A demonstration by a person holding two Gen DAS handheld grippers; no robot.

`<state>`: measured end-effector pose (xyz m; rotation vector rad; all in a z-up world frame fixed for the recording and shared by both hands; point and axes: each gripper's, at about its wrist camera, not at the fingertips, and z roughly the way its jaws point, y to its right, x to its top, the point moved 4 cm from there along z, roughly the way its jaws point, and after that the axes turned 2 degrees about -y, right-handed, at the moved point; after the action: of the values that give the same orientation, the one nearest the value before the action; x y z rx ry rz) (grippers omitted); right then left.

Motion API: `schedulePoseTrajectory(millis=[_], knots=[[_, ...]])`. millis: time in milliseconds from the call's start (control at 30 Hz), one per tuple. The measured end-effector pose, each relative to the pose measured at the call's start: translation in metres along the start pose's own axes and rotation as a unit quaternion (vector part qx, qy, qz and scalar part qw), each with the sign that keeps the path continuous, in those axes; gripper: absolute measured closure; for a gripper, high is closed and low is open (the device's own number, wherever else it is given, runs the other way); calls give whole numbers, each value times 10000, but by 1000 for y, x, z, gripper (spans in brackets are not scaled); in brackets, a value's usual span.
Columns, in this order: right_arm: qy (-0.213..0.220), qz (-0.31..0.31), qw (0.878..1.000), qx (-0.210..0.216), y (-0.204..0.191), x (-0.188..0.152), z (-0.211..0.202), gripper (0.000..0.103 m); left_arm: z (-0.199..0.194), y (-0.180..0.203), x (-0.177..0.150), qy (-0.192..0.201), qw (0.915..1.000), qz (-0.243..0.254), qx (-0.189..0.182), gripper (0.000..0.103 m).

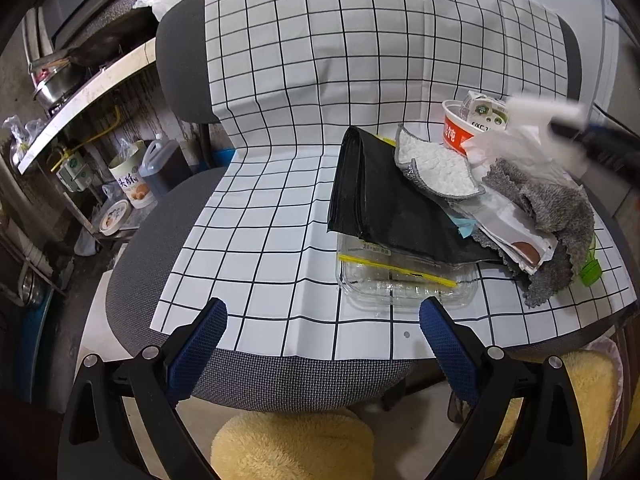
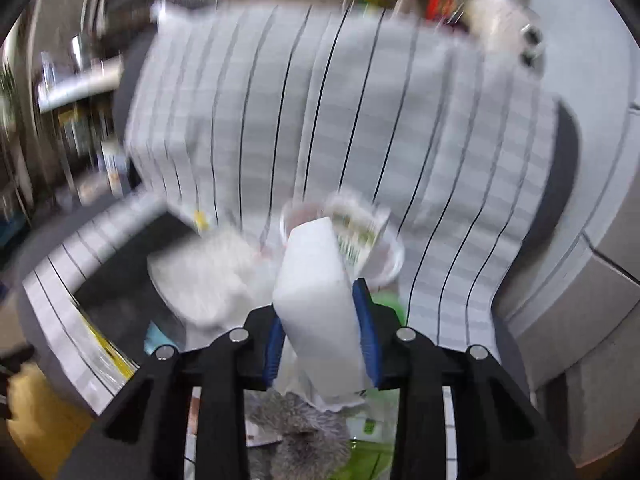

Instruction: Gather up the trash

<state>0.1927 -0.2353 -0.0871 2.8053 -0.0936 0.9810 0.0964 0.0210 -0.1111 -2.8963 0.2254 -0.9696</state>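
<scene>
A pile of trash lies on the right of the checked sheet [image 1: 280, 208]: a folded black bag [image 1: 384, 204], a clear plastic box [image 1: 400, 288] under it, a white quilted pad [image 1: 436, 164], a red paper cup [image 1: 458, 130], a small carton [image 1: 486, 112], a printed wrapper [image 1: 516, 236] and a grey fuzzy cloth [image 1: 560, 208]. My left gripper [image 1: 323, 307] stands open and empty just in front of the clear box. My right gripper [image 2: 320, 312] is shut on a white foam-like block [image 2: 320, 280] above the pile. It shows blurred in the left wrist view as the right gripper [image 1: 576, 132].
The sheet covers a grey office chair [image 1: 180, 60]. Left of it stand a counter with pots [image 1: 60, 84], a jug [image 1: 160, 164] and tins [image 1: 128, 176] on the floor. Yellow fluffy slippers [image 1: 292, 448] are below the seat's front edge. A grey cabinet [image 2: 592, 272] is to the right.
</scene>
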Motion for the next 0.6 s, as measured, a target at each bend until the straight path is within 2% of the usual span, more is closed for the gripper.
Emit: schedulePoseTrajectory(millis=[33, 167, 300, 467, 600], knots=[[286, 180, 9994, 54, 7, 4, -21, 71, -1, 1, 0, 6, 10000, -6, -3, 8], [733, 807, 9940, 95, 32, -3, -78, 71, -7, 6, 1, 42, 10000, -2, -69, 8], [615, 925, 9938, 59, 39, -42, -111, 71, -11, 11, 3, 82, 9999, -20, -119, 8], [374, 965, 9945, -174, 45, -85, -122, 71, -9, 32, 13, 196, 9990, 7, -390, 8], [335, 1091, 9932, -234, 50, -108, -121, 70, 5, 55, 30, 293, 9988, 119, -366, 11]])
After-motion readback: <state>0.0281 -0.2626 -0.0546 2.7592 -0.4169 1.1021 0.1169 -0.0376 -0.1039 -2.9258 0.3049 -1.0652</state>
